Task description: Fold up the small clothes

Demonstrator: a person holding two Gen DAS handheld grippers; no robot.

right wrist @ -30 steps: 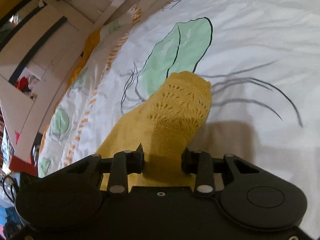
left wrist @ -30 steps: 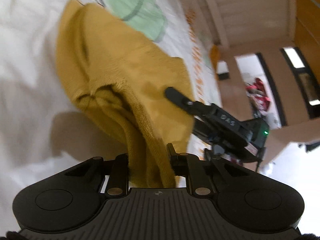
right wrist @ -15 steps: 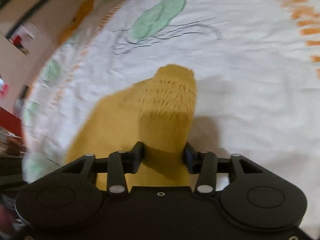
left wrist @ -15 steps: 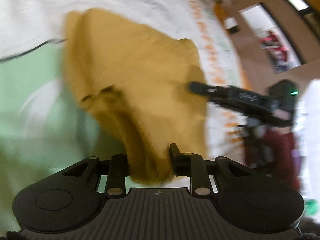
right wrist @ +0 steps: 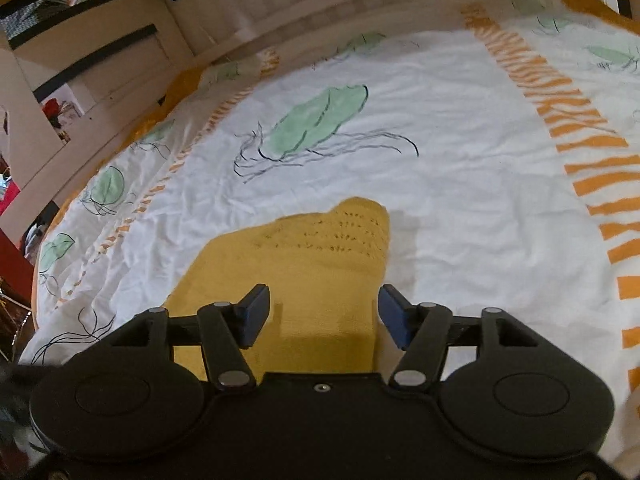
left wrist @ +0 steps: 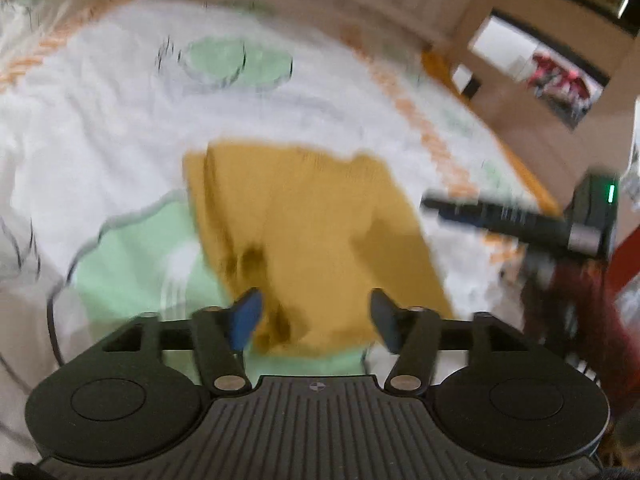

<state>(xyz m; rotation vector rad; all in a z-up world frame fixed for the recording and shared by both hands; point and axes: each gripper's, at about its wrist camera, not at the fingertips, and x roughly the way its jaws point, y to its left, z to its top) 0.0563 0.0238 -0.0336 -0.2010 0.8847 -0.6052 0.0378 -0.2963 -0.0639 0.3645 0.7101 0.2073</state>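
Item: mustard knit garment [right wrist: 304, 264], soft, light, floppy, lying on the bedsheet [right wrist: 460, 184]. Left tongs [left wrist: 316, 316] and right tongs [right wrist: 326, 316] opening over it, pads clear of the cloth. Probably best pinched at its corners or hem.

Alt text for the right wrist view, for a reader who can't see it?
A mustard-yellow knit garment lies on a white bedspread printed with green leaves and orange stripes. The right tongs hover over its near edge, jaws opening, pads clear of the cloth.

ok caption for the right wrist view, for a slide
Right tool opening over a mustard knit garment lying on a white bedsheet with green leaf prints.
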